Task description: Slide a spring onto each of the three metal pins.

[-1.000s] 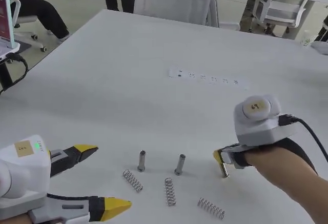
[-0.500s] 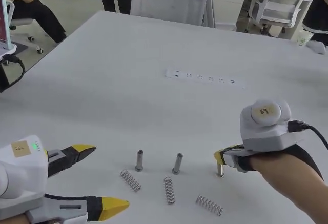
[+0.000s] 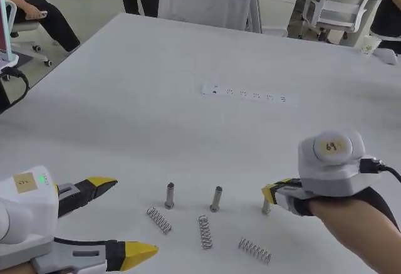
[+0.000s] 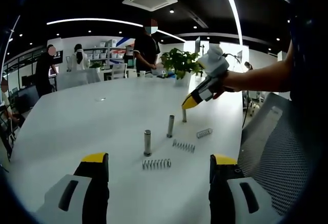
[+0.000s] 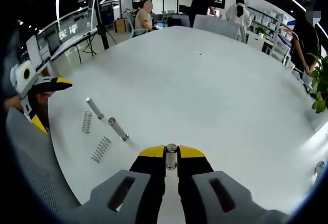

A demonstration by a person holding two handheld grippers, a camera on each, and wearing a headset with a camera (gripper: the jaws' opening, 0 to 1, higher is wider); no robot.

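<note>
Our right gripper (image 3: 269, 194) clamps third pin (image 3: 265, 207), at 3 o'clock from two upright pins (image 3: 169, 195). Three springs (image 3: 205, 232) lie at 6 o'clock of those. Our left gripper (image 3: 136, 214) gapes, empty. We judge: seat third pin plumb on table (image 3: 188, 117), release gently, avoid toppling.

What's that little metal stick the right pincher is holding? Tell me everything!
It is a short silver metal pin, round and smooth. It stands upright, its bottom seemingly resting on the white table. The yellow-tipped right gripper is shut on it, jaws pinching its top part from both sides. Its shaft is bare.
</note>
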